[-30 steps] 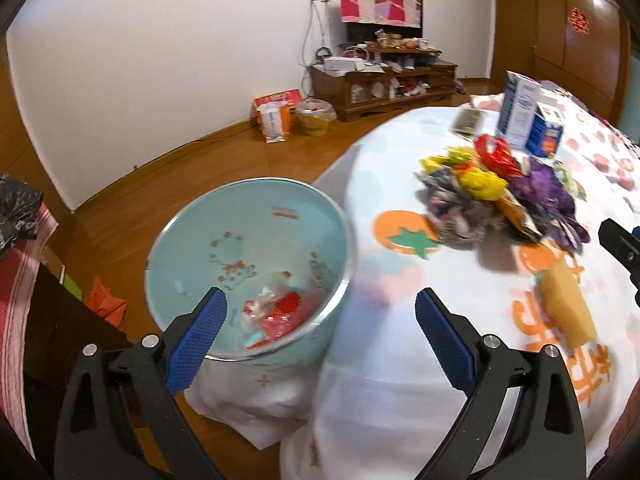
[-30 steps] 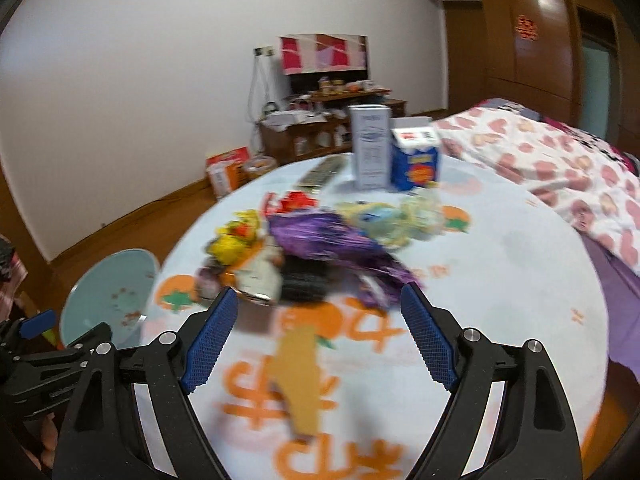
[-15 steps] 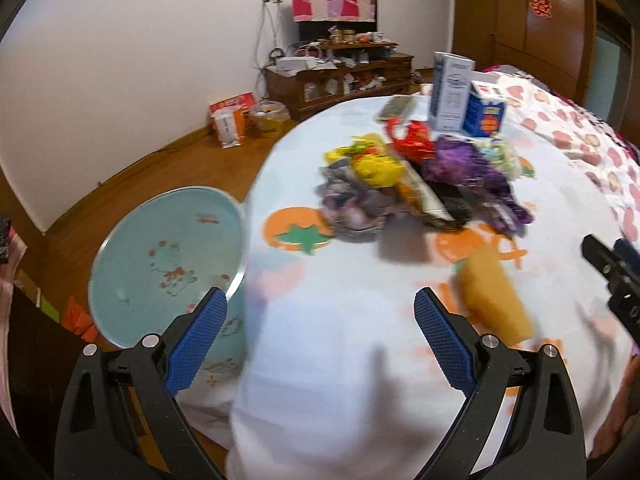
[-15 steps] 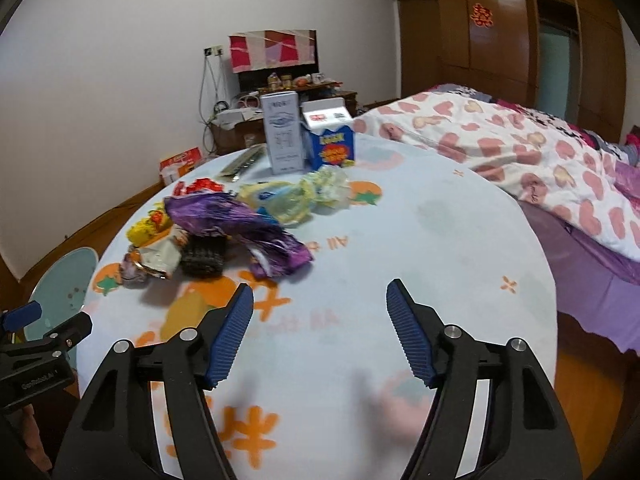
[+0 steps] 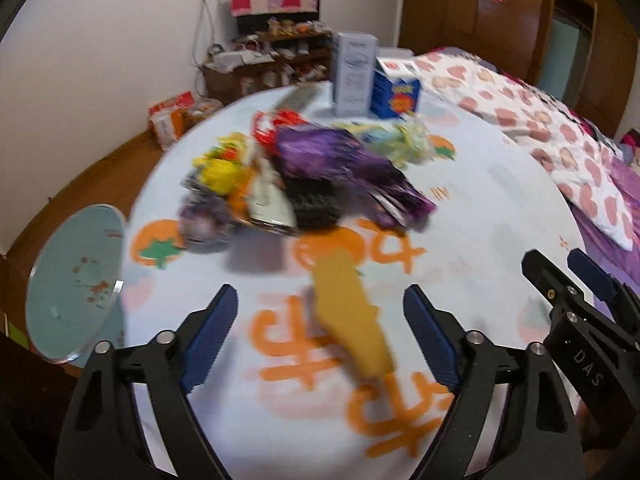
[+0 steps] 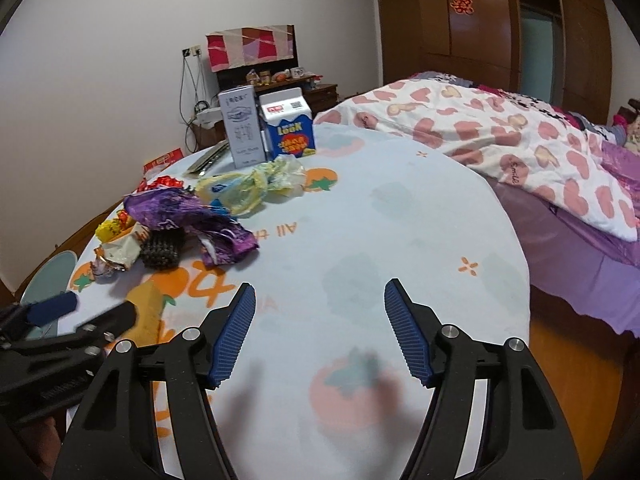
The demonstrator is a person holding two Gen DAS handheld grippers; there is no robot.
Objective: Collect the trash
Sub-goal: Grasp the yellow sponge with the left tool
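Observation:
A yellow-orange wrapper (image 5: 352, 316) lies on the round table between the open fingers of my left gripper (image 5: 320, 332), close in front; it also shows in the right wrist view (image 6: 146, 308). Beyond it is a heap of trash: a purple foil bag (image 5: 340, 160), a black piece (image 5: 314, 202), yellow wrappers (image 5: 220, 170) and a pale plastic bag (image 6: 252, 188). A light blue bin (image 5: 76, 276) stands at the table's left edge. My right gripper (image 6: 320, 332) is open and empty over bare tablecloth, to the right of the left one.
A tall grey carton (image 6: 242, 132) and a blue milk carton (image 6: 290, 130) stand at the table's far side with a flat remote (image 6: 208, 160) beside them. A bed with a heart-print quilt (image 6: 500, 132) lies to the right. A cluttered cabinet (image 5: 272, 60) stands by the wall.
My left gripper has swung right from over the bin to over the table, now facing the yellow-orange wrapper. My right gripper has turned right, away from the heap. Both stayed open.

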